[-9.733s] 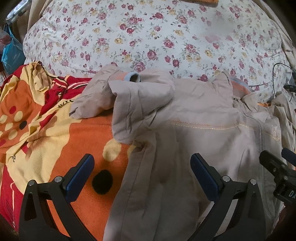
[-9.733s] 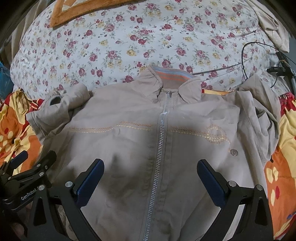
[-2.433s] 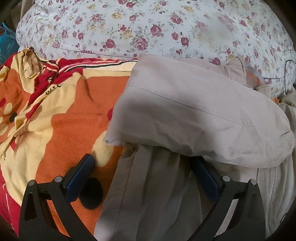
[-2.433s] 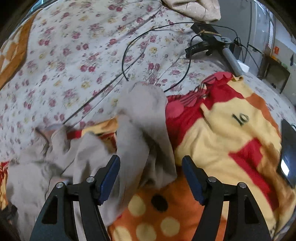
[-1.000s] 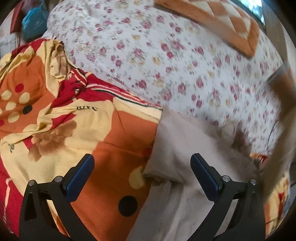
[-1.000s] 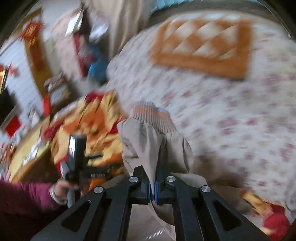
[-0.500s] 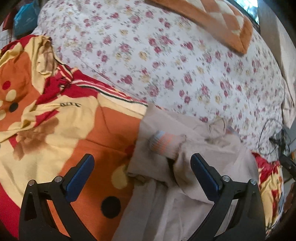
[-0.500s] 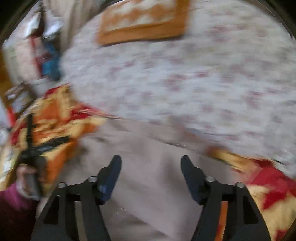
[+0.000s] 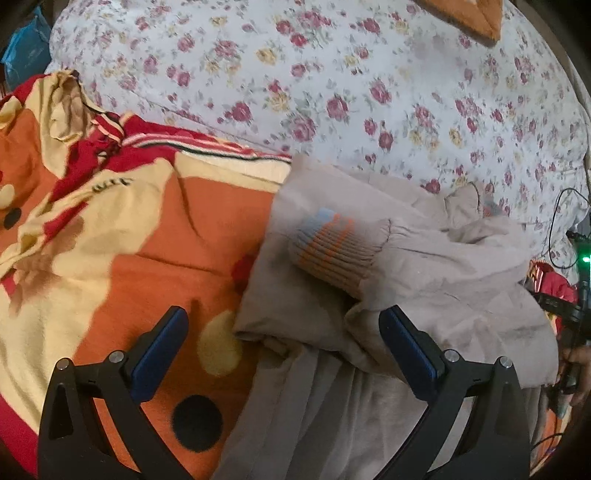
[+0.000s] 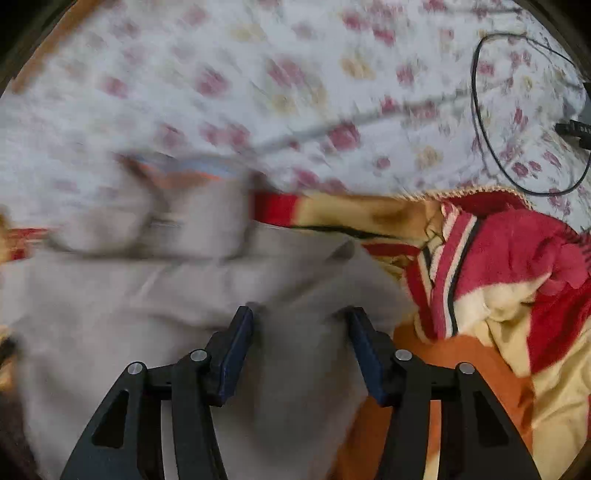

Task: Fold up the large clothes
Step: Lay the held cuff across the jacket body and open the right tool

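A beige zip jacket [image 9: 424, 273] lies on an orange, red and yellow blanket [image 9: 122, 229]. Both sleeves are folded across its chest; one sleeve's striped blue-and-orange cuff [image 9: 332, 251] lies on top. My left gripper [image 9: 284, 343] is open and empty, just above the jacket's left edge. In the blurred right wrist view the jacket [image 10: 184, 295] fills the lower left, its collar [image 10: 184, 170] at the far side. My right gripper [image 10: 301, 325] is open and empty over the jacket's right edge.
A white floral bedspread [image 9: 332, 85] covers the bed beyond the blanket. A black cable [image 10: 491, 122] loops on it at the right. The blanket bunches up in red folds [image 10: 517, 266] right of the jacket. An orange patterned pillow corner [image 9: 476, 14] shows at the far edge.
My right gripper carried the right sleeve across the jacket, let it go and swung back to the jacket's right edge, now open. The cuff now lies on the chest. My left gripper stayed open.
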Tool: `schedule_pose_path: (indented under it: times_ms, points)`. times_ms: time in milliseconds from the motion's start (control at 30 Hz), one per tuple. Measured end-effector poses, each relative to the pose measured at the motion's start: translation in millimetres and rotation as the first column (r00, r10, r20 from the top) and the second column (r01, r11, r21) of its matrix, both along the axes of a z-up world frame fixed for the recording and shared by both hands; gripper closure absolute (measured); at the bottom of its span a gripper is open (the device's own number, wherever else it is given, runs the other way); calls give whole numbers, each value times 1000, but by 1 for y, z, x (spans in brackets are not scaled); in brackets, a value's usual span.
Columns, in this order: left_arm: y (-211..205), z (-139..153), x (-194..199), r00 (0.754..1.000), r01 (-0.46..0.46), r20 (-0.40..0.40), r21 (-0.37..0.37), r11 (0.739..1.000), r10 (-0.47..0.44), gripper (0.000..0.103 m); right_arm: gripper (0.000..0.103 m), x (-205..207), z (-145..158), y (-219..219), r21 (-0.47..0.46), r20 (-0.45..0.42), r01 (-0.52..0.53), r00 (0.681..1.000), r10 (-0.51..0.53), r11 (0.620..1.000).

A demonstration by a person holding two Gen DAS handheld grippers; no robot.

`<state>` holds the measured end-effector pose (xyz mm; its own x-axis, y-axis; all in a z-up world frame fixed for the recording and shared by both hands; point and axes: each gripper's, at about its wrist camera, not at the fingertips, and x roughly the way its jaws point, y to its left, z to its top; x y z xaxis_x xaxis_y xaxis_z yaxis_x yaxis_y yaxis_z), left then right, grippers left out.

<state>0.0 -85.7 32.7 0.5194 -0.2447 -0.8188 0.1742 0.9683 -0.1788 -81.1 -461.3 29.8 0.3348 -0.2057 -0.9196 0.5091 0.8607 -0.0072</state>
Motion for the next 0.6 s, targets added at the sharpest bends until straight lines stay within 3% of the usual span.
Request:
schedule_pose_path:
  times_ms: [67,167,267,333,400,433,533,567,600]
  points:
    - [7,9,0,999,-30,30,0,1000,30,0,50,-2,7,-3,-18,-1,105,994,-105,994]
    - [22,20,2,995,-88,50,-6,996,88,0,46,-11,46,19,-134,71,118,991,-109,984]
    - [32,18,5,991,-128,26,-17,992,128,0,38,-7,92,65,-143,197,-36,978,64,989]
    - [35,15,7,991,-136,6,-20,991,136,0,32,14,104,107,-90,238,-246,936,261,965]
    - [37,15,7,990,-140,1,-20,990,140,0,28,42,106,150,-30,270,-430,865,422,902]
    - [38,16,7,990,-140,7,-18,990,141,0,21,52,103,166,-35,265,-472,846,463,881]
    - [37,17,7,990,-137,12,-1,991,137,0,19,96,81,207,-82,161,-582,794,587,809]
    - [37,16,8,990,-138,9,0,990,138,0,20,106,69,215,-54,106,-609,785,611,791]
    - [38,16,8,990,-141,3,-3,990,141,0,30,113,53,221,14,38,-627,779,626,779]
